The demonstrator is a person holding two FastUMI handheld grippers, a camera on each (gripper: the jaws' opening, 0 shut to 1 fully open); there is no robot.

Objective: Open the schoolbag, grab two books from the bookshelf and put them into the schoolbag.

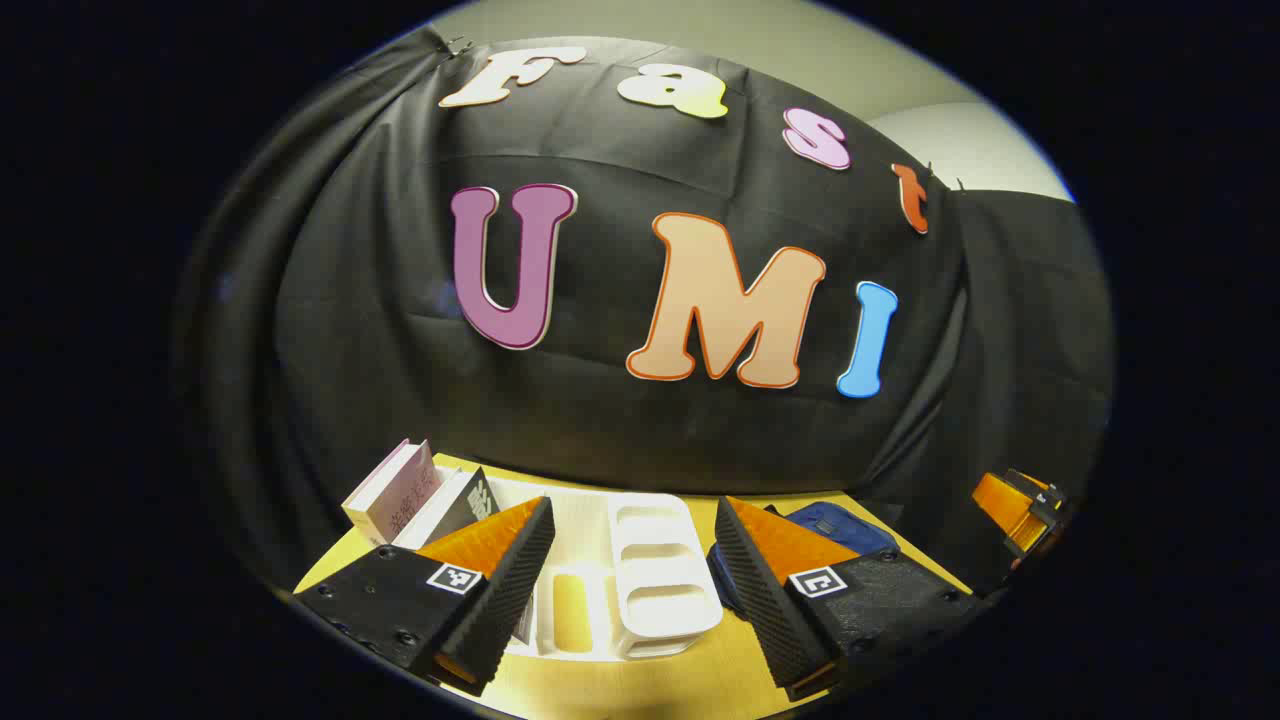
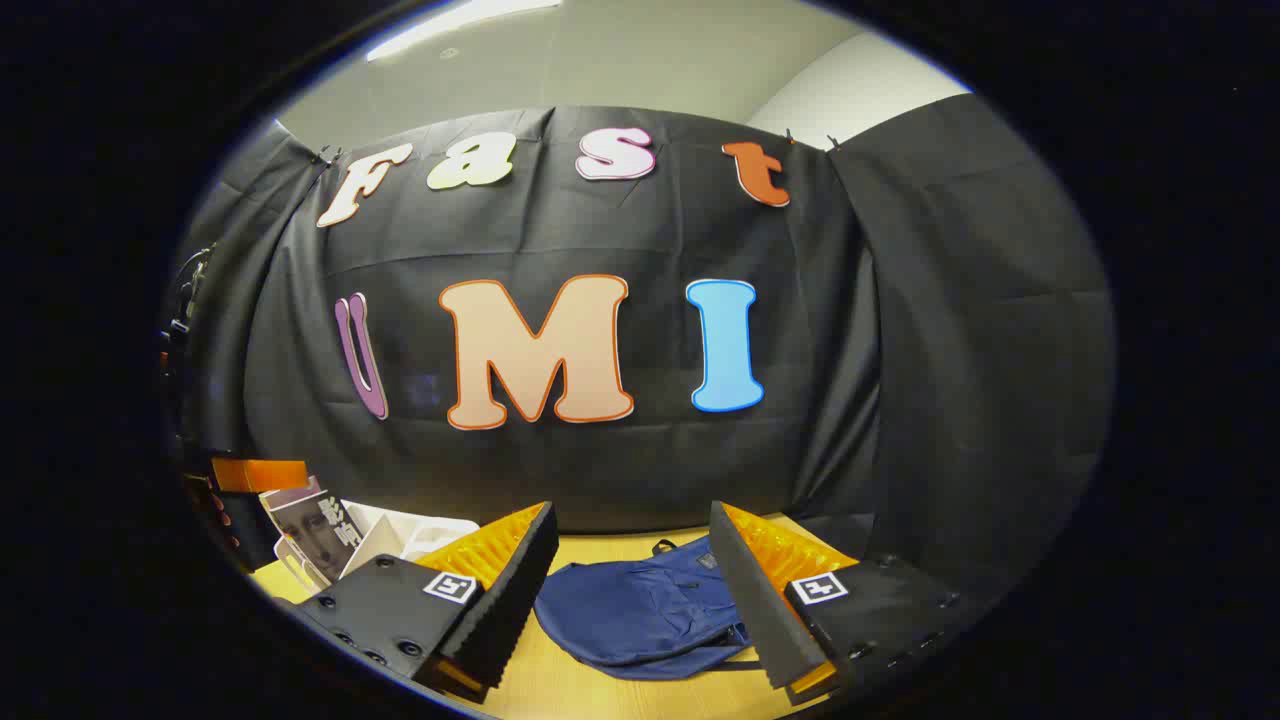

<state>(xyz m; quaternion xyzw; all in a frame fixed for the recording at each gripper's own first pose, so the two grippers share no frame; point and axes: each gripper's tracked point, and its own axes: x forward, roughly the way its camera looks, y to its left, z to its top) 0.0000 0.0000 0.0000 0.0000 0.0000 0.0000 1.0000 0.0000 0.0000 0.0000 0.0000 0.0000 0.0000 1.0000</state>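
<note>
Books (image 1: 420, 495) lean at the left end of a white bookshelf (image 1: 655, 575) on the yellow table (image 1: 620, 680); 2 counted for certain in the left gripper view, possibly a 3rd, hard to tell. 1 rack, several empty slots. Left gripper (image 1: 632, 560) hangs above the rack, fingers spread wide, grasping nothing. Right of it lies 1 blue schoolbag (image 2: 640, 610), flat on the table, seemingly still zipped, though the zip is too small to confirm. Right gripper (image 2: 632, 575) hovers just over the bag, fingers released, holding nothing.

Step in hand, as I judge it: opening the bag. Best done with 1 gripper pinning the fabric near the zip while the other pinches the pull and draws along the seam.
</note>
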